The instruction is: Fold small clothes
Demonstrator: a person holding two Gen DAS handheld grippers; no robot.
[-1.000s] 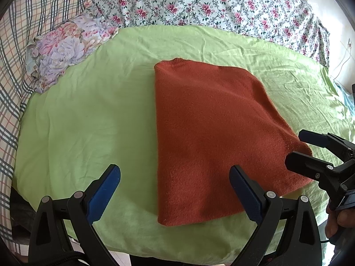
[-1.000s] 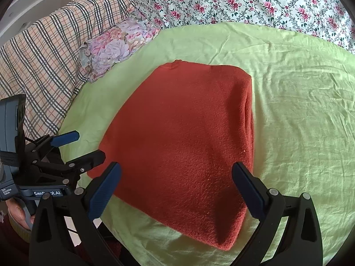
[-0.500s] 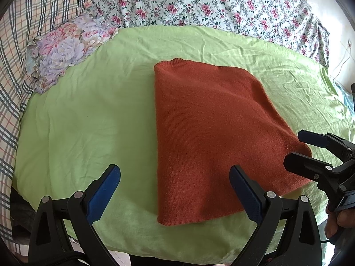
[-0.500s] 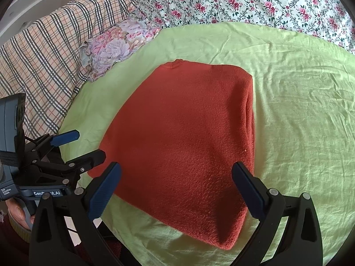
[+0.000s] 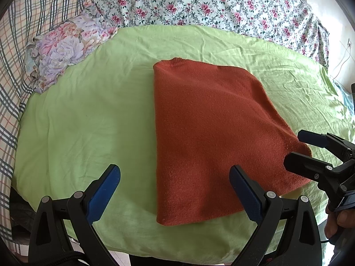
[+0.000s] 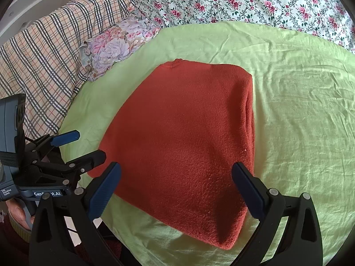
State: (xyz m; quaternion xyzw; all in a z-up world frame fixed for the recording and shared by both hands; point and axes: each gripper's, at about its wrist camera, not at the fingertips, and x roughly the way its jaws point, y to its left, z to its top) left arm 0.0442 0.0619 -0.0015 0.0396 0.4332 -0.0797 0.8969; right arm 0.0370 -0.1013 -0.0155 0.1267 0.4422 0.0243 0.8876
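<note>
A rust-red sweater (image 5: 208,137) lies flat on the green sheet (image 5: 88,122) that covers the bed. It is already folded into a neat, long shape. One long side looks thick, with layers stacked on top of each other, and a bit of the ribbed collar peeks out at the far end. No sleeves stick out anywhere.

The left gripper (image 5: 175,190) hangs above the near edge of the sweater. Its blue fingers (image 5: 103,196) are spread wide and hold nothing. The right gripper (image 6: 176,188) is over the near edge too, with its fingers (image 6: 247,190) spread wide and empty. Neither one touches the cloth.

So most of the folding looks done. I think one more fold may be left, to bring the near end up to the far end and make the bundle shorter. Or the sweater may be finished. A flowery pillow (image 5: 64,46) and a checked blanket (image 6: 42,51) sit off to the side.
</note>
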